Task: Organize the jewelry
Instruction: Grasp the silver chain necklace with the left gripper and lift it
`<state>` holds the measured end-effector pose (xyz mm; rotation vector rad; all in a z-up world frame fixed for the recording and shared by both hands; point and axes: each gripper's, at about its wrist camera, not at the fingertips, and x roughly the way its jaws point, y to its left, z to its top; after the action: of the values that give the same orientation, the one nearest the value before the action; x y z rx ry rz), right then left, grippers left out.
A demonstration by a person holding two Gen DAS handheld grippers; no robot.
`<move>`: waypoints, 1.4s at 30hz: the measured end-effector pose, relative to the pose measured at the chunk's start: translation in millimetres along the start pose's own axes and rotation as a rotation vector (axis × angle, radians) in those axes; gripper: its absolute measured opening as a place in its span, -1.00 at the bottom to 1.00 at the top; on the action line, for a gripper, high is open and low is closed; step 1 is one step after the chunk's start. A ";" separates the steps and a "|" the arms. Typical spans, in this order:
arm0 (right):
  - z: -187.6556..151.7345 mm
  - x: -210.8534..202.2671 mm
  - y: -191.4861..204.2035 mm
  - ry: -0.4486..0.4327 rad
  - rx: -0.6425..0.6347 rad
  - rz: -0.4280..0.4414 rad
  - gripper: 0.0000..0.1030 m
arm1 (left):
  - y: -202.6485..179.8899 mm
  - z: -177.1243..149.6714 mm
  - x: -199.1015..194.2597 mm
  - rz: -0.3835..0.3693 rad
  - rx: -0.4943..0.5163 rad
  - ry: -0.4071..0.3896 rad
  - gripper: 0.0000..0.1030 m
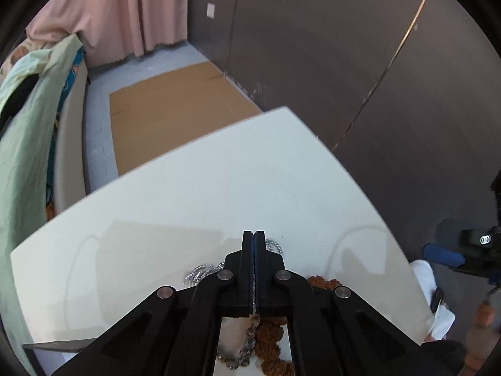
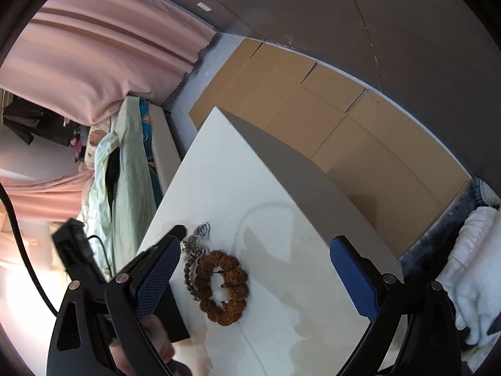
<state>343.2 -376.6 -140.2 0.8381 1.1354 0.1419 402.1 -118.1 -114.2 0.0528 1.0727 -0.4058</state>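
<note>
Silver metal chain [image 2: 192, 252] is being pinched by the closed left hand-held gripper [image 1: 254, 235], separating it from the brown beaded bracelet [image 2: 223, 286]; right hand-held gripper [image 2: 255, 250] is being held wide, empty.

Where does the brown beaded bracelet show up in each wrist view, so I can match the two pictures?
Left wrist view: the brown beaded bracelet sits at the bottom centre, mostly hidden behind the left tongs.
Right wrist view: it lies in full view, lower centre, between the open right tongs.
Shared landmark: the silver chain beside the bracelet on the white table.
</note>
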 end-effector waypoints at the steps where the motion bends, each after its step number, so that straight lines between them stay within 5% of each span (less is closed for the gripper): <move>1: -0.6 1.0 1.8 0.003 -0.006 -0.003 0.90 | 0.2 -0.5 -4.0 -0.002 0.001 -0.005 -1.00; 9: -12.7 15.9 24.0 0.038 -0.111 -0.050 0.90 | 6.7 -3.8 -29.7 -0.004 -0.027 -0.059 -1.00; 13: -14.2 13.7 24.1 0.036 -0.122 -0.059 0.90 | 5.9 -3.5 -17.2 -0.022 -0.034 0.021 -0.94; 15: -12.7 9.3 24.3 0.021 -0.128 -0.066 0.90 | -0.1 -4.2 -14.1 -0.021 -0.019 0.027 -0.58; 17: -11.1 6.7 23.9 0.011 -0.127 -0.072 0.90 | -1.8 -5.7 -12.2 -0.019 -0.008 0.021 0.34; 18: -11.0 5.2 22.1 0.006 -0.117 -0.073 0.90 | -2.6 -5.5 -11.0 -0.022 -0.008 0.019 0.38; 25: -8.1 -1.1 25.2 -0.007 -0.132 -0.064 0.90 | 13.0 -8.0 10.5 0.031 -0.072 0.064 0.35; 32: -7.1 3.2 26.3 0.006 -0.130 -0.060 0.90 | 15.0 -13.2 28.5 0.122 -0.065 0.089 -0.05; 42: -10.3 8.0 32.8 0.015 -0.179 -0.113 0.90 | 22.9 -21.8 20.0 0.095 -0.099 0.091 -0.23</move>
<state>348.1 -344.5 -126.5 0.6137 1.1628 0.1545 399.9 -97.7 -145.5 0.0344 1.1744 -0.2656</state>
